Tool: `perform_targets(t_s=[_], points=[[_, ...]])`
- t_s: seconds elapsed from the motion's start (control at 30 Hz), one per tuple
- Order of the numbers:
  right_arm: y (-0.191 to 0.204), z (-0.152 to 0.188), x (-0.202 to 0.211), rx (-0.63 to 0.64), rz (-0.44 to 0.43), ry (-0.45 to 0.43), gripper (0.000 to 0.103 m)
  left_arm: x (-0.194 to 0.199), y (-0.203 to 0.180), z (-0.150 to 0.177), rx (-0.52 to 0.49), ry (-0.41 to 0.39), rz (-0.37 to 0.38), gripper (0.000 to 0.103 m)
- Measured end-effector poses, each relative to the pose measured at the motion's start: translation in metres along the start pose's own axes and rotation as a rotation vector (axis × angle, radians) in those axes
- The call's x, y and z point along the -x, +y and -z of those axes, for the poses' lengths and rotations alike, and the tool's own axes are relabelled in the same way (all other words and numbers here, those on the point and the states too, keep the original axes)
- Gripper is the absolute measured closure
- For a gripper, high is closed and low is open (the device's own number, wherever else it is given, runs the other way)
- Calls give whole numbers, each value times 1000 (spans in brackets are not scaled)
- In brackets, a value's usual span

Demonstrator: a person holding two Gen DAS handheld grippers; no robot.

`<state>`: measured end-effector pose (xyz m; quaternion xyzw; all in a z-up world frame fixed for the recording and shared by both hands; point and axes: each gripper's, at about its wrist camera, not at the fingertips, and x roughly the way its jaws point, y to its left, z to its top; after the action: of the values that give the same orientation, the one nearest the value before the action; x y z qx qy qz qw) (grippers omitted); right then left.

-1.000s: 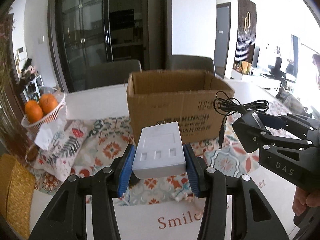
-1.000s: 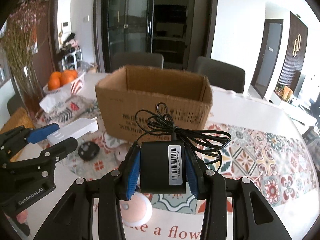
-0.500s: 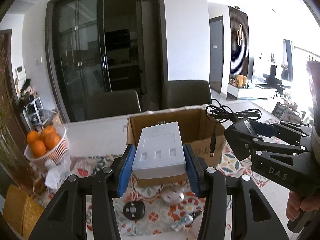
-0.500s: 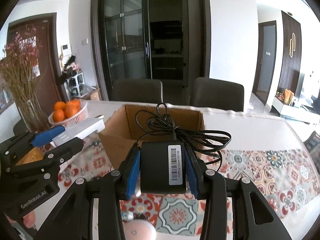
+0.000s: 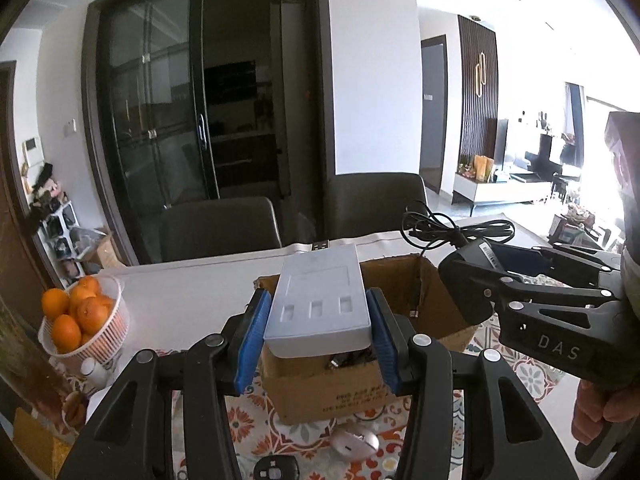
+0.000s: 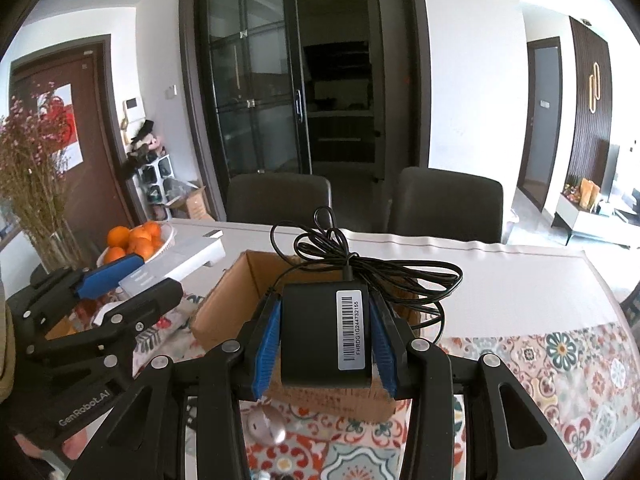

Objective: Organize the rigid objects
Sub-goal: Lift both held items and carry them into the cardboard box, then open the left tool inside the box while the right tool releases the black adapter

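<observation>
Dining table, patterned cloth. Both grippers lifted since a sec ago, now over box (image 5: pixel 404 280). Left gripper (image 5: pixel 316 338) clamps white hub (image 5: pixel 318 304), right gripper (image 6: pixel 326 340) clamps black adapter (image 6: pixel 320 332). Drop-in looks next.

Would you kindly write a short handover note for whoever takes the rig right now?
Left gripper: shut on the white charger, held above the cardboard box.
Right gripper: shut on the black adapter, its cord bundled, also above the box.
Done: both items lifted; some small things already lie in the box.
Left: lower and release both into the box, then collect the mouse and black remote on the tablecloth in front.
</observation>
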<state>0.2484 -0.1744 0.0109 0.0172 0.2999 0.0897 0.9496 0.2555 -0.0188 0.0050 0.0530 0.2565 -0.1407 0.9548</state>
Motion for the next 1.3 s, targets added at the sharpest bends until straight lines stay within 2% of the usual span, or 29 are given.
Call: perform_targets(t_s=[0.17,0.33,0.8,0.97,1.07,1.3], points=[[-8,-11,-24,-23,-17,36,60,-21,1,-12,1,36,-1,55],[-16,-17,-51,-46,-21,100,60,-45,5,-16,12,104,9,55],[-29,-14,-119,-79,-77,295,60,-97,5,-10,59,279,36,55],[-32,-15,-119,-85,-61,293,57,-100,5,-5,72,299,30,53],[-30,-14,-115,-71,-39,291,57,-97,4,-4,63,294,17,48],[-30,-11,-94,-64,1,253,56,-79,2,-1,51,274,-23,44]])
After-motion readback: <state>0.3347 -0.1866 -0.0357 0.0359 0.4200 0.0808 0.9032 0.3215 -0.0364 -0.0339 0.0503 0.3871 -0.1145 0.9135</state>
